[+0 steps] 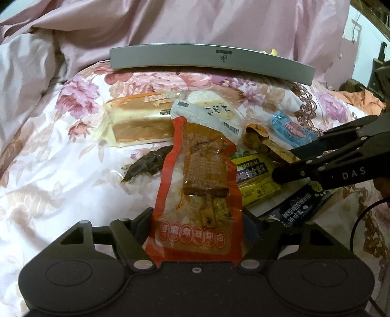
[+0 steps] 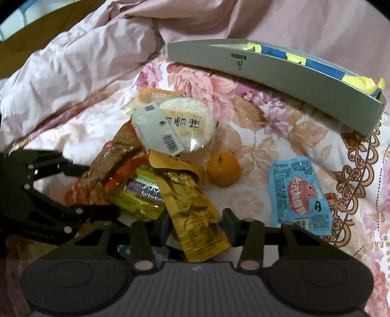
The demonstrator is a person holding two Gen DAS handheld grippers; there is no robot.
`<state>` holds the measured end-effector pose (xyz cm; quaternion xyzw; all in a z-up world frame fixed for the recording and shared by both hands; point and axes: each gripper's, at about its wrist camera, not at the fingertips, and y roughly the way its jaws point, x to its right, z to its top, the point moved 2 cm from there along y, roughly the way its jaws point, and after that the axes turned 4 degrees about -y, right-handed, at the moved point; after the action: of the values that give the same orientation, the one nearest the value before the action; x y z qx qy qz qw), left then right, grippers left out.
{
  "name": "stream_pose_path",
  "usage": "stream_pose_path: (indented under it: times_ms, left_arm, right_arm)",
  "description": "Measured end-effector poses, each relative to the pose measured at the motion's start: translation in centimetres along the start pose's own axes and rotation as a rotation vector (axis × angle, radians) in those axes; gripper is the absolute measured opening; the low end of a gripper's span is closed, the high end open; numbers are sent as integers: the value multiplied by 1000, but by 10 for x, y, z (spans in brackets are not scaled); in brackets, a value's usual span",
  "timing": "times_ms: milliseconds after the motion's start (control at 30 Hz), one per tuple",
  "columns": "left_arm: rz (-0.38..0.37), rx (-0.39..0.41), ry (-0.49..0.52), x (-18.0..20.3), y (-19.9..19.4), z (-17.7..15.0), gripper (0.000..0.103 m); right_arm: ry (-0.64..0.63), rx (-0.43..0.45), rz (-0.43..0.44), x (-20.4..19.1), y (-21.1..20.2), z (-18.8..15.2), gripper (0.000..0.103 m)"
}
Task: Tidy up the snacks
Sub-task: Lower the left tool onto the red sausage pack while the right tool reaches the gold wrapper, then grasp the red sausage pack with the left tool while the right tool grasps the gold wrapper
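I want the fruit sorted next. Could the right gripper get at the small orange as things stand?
Probably yes. The small orange lies alone on the floral bedspread, nothing on it, just beyond the right gripper. But a gold packet lies between that gripper's fingers and may need setting down first.

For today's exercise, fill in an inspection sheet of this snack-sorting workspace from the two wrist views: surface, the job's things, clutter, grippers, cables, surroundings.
Surface: floral bedspread, wrinkled.
Job's things: grey tray at the back, holding blue and yellow packets; loose pile of red tofu packet, gold pouch, rice cracker pack, cake slice, green-yellow packet; blue packet and tangerine apart.
Clutter: nothing seen.
Grippers: left gripper straddles the red tofu packet's end; right gripper straddles the gold pouch; grip on either unclear.
Cables: black cable at right edge.
Surroundings: pink duvet behind.
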<state>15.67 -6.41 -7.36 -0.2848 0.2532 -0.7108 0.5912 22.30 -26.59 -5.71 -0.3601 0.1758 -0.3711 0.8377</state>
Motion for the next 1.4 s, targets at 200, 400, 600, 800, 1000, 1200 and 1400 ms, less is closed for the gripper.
stream_pose_path:
  times_ms: [200, 400, 600, 800, 1000, 1200, 1400]
  left_arm:
    - [-2, 11, -18, 1, -3, -1, 64]
    - [-17, 24, -54, 0, -6, 0, 51]
    - [-42, 58, -56, 3, -12, -1, 46]
    - [-49, 82, -46, 7, -19, -4, 43]
    - [-40, 111, -23, 11, -29, -7, 41]
    - [-28, 143, -2, 12, -39, -8, 40]
    - [-14, 182, 16, 15, -48, -6, 40]
  right_arm:
    - [-4, 49, -41, -4, -3, 3, 31]
    - [3, 77, -105, -1, -3, 6, 22]
    - [-42, 93, -184, -5, -3, 6, 18]
    - [-258, 138, -326, -36, -6, 1, 9]
    - [-365, 161, -416, -51, -8, -4, 9]
    - [-415, 210, -462, -57, -15, -4, 9]
    - [-426, 243, -484, -58, -18, -4, 9]
